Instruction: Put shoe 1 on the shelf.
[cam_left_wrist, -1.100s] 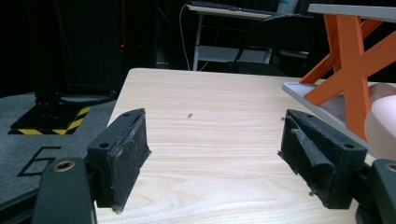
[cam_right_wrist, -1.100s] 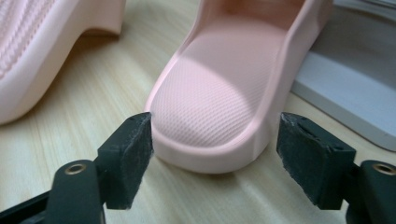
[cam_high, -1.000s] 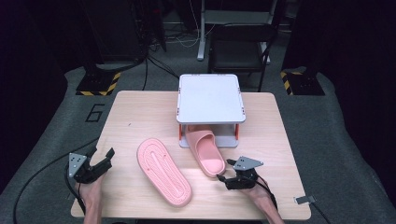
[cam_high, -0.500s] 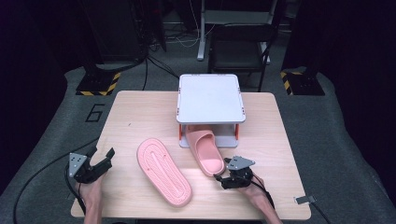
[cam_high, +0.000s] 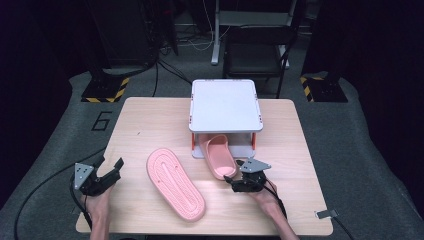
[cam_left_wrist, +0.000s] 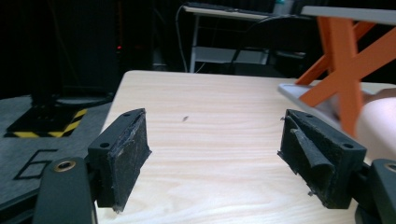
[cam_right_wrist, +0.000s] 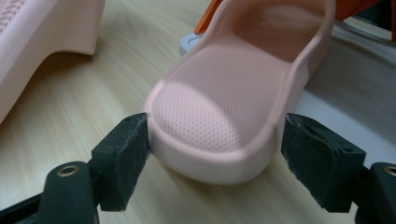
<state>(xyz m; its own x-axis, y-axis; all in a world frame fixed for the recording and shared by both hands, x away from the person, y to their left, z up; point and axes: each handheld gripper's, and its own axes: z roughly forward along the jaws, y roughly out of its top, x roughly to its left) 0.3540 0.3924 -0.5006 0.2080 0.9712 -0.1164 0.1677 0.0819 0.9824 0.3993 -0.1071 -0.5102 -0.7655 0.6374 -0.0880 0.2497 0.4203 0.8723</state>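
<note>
Nearest to me, at the lower left of the high view, my left gripper (cam_high: 111, 169) sits over the table's near-left corner with its jaws spread and nothing between them; in the left gripper view I see bare wooden table (cam_left_wrist: 210, 140) between the pads, so that hand is idle and well apart from the work.

At the lower right of the high view my right gripper (cam_high: 231, 181) is at the heel of the upright slipper (cam_high: 218, 156); in the right gripper view the rounded heel (cam_right_wrist: 215, 140) pokes in between the two pads; the left pad looks to be touching or just beside the heel's edge, the right pad stands a little off it; I read the jaws as spread around the heel, not yet pinching it.

The relation that matters: the slipper's long axis runs away from my jaws, heel nearest, toe and strap tucked under the white-topped rack (cam_high: 225, 105) at frame centre; so the jaws straddle the narrow way across the heel, which I judge is the right line for a grasp; my right hand is clearly the nearer one.

Between the two grippers, the second slipper (cam_high: 175, 182) lies sole-up, slanting from upper left to lower right; it is clear of both jaws.
</note>
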